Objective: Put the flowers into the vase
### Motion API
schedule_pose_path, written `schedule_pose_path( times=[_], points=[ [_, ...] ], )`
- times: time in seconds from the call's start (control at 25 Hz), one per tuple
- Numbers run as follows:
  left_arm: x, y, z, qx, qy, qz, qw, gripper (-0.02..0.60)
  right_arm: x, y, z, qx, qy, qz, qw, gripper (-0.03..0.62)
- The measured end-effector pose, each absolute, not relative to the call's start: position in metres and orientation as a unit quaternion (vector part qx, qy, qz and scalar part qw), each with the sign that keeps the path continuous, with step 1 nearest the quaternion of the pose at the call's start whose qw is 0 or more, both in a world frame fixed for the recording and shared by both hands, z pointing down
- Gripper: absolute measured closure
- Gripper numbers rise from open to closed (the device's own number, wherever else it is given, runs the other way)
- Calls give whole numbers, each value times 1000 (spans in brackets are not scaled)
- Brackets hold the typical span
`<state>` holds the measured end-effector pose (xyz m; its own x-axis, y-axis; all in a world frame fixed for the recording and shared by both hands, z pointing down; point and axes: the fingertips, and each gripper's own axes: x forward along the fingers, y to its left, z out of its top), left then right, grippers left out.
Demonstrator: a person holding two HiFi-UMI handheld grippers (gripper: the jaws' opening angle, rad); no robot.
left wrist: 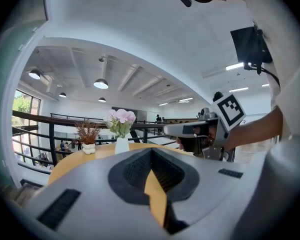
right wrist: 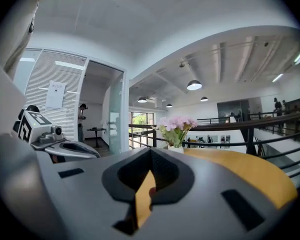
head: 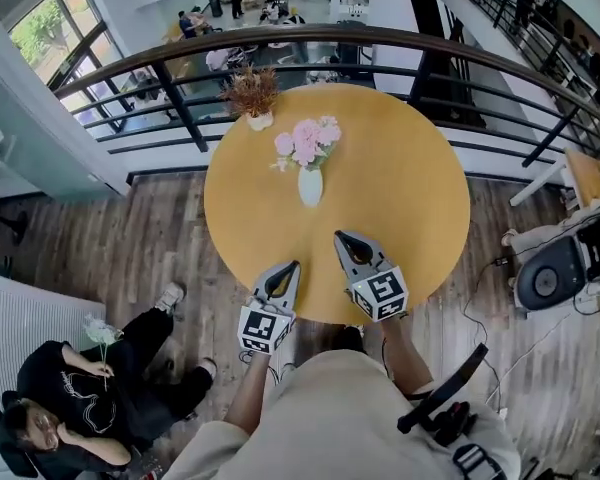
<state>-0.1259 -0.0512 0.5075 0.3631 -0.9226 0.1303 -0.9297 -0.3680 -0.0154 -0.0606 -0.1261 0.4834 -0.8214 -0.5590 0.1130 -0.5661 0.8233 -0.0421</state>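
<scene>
A white vase (head: 310, 186) stands upright near the middle of the round yellow table (head: 410, 188), with a bunch of pink flowers (head: 308, 143) in it. Both grippers hover at the table's near edge, well short of the vase, pointing toward it. My left gripper (head: 291, 266) is shut and holds nothing. My right gripper (head: 341, 236) is shut and also empty. The left gripper view shows the vase (left wrist: 121, 145) and flowers (left wrist: 121, 118) ahead, left of centre, beyond the closed jaws (left wrist: 151, 151). In the right gripper view the flowers (right wrist: 176, 124) rise just above the closed jaws (right wrist: 150, 151).
A small white pot of dried brown plants (head: 253, 96) sits at the table's far edge. A dark railing (head: 380, 43) curves behind the table. A person (head: 80, 398) sits on the floor at lower left holding a white flower (head: 100, 333). Equipment (head: 550, 273) stands at the right.
</scene>
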Motion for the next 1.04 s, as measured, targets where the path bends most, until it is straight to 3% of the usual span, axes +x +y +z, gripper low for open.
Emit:
schedule_pose_path(
  times=[0.4,1.04],
  points=[
    [-176,59,509,838,-541,55,46,575,-101,-5,486,322,-943,53,64,586],
    [-104,83,480,864,-501,39,36,575,-47,47,466,328,-941,33,75,586]
  ],
)
